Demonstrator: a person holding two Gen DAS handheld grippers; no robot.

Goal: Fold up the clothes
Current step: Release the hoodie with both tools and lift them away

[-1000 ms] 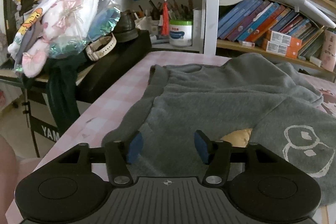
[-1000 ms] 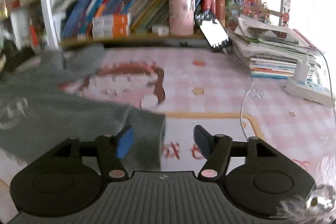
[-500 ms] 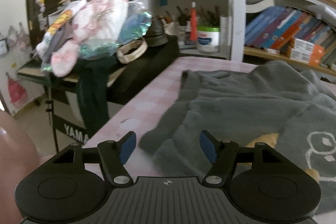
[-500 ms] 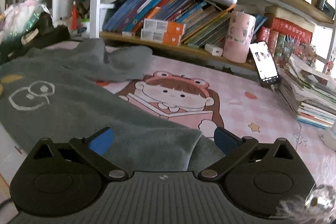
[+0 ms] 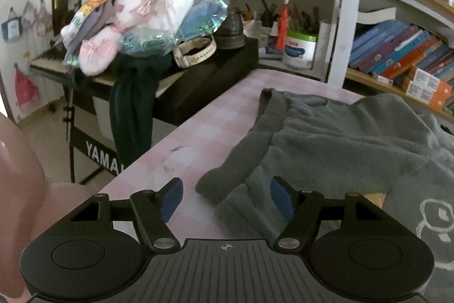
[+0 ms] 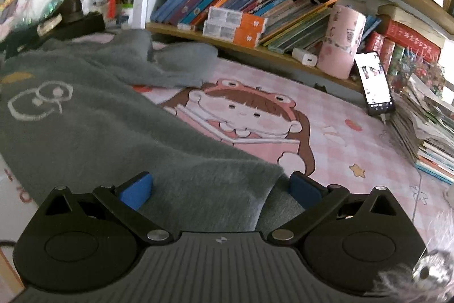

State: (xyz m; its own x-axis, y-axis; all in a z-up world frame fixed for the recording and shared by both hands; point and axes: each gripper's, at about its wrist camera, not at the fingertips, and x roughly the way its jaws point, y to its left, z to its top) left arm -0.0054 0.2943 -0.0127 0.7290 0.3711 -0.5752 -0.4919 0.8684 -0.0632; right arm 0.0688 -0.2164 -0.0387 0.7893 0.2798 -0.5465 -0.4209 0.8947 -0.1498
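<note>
A grey fleece sweatshirt (image 5: 346,141) with a white outline print lies spread on the pink checked desk mat (image 5: 204,129). My left gripper (image 5: 227,199) is open, its jaws standing either side of the sleeve cuff (image 5: 218,186) near the desk's left edge. The sweatshirt also shows in the right wrist view (image 6: 93,129). My right gripper (image 6: 220,189) is wide open, its blue pads (image 6: 136,189) straddling the sweatshirt's lower corner (image 6: 255,175), with cloth between the jaws.
A bookshelf (image 6: 255,10) runs along the back of the desk. A pink cup (image 6: 340,41), a phone (image 6: 374,84) and a stack of books (image 6: 425,121) stand at the right. A keyboard stand piled with bags and clothes (image 5: 142,27) is left of the desk.
My left gripper has shifted left and back to the sleeve cuff and opened a little wider. My right gripper has swung left over the sweatshirt's corner and opened wide.
</note>
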